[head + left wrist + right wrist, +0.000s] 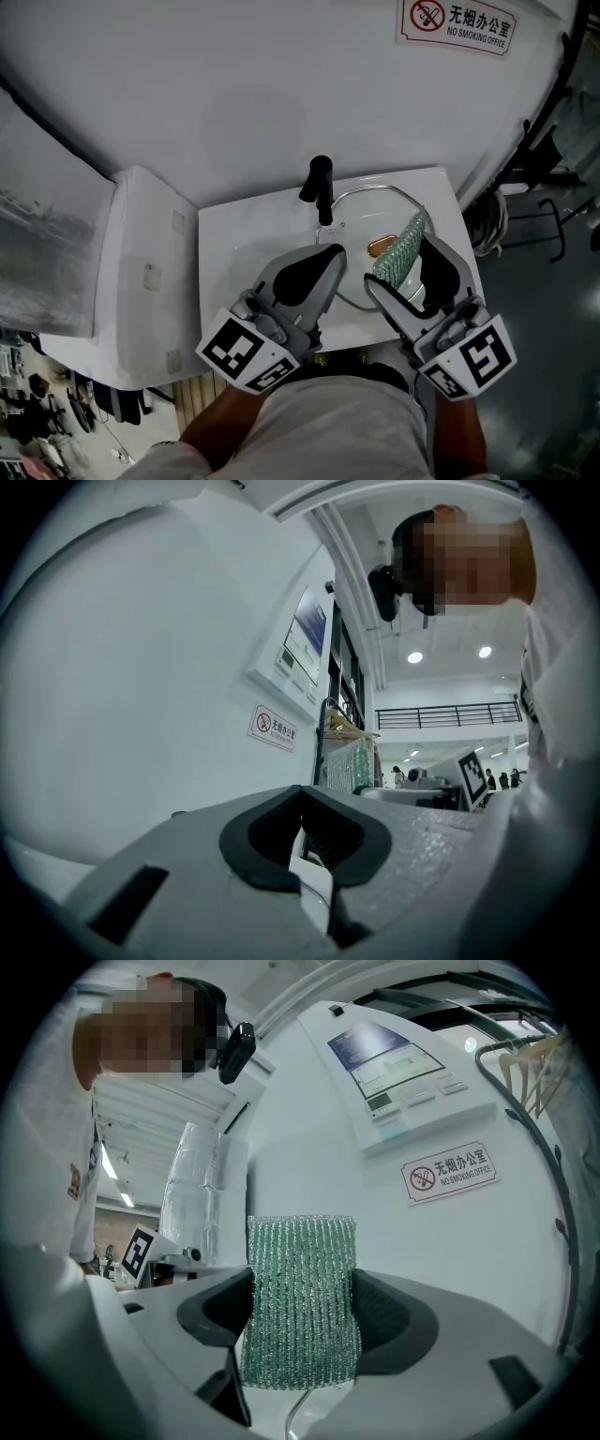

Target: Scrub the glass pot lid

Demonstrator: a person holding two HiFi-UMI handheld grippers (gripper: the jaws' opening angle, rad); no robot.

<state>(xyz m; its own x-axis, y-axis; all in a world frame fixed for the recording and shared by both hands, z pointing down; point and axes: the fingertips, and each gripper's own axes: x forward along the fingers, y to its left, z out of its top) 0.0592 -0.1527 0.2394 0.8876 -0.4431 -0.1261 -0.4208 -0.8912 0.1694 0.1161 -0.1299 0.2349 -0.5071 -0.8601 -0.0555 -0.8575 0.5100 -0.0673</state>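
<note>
right gripper [302, 1321] pinches ribbed green scrubber [300, 1260]; round glass lid [373, 214]

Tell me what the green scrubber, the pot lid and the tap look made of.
Green scrubber: knitted mesh, ribbed, with glinting threads, perhaps metallic plastic. Pot lid: clear glass, since the white basin shows through, with a shiny rim, probably steel. Tap: matte black, likely coated metal.
</note>
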